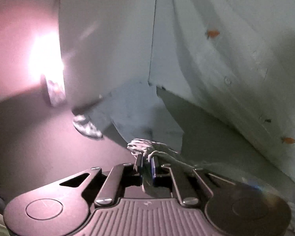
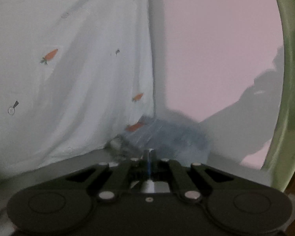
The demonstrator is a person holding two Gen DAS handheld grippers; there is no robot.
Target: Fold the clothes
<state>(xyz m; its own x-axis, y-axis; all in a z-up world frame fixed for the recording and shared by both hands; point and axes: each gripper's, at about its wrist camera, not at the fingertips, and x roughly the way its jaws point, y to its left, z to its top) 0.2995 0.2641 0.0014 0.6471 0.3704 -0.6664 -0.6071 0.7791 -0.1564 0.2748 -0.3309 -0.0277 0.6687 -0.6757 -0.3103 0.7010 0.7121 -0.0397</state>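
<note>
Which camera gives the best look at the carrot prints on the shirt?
The right wrist view. The pale shirt fills its left half, and one carrot print shows clearly with its green top, plus several smaller ones. In the left wrist view the shirt hangs on the right, showing only two small, blurred orange marks.

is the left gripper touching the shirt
Touching. The left wrist view shows the left gripper with its jaws nearly closed on a bunched bit of the shirt, cloth pinched between the pads.
</note>
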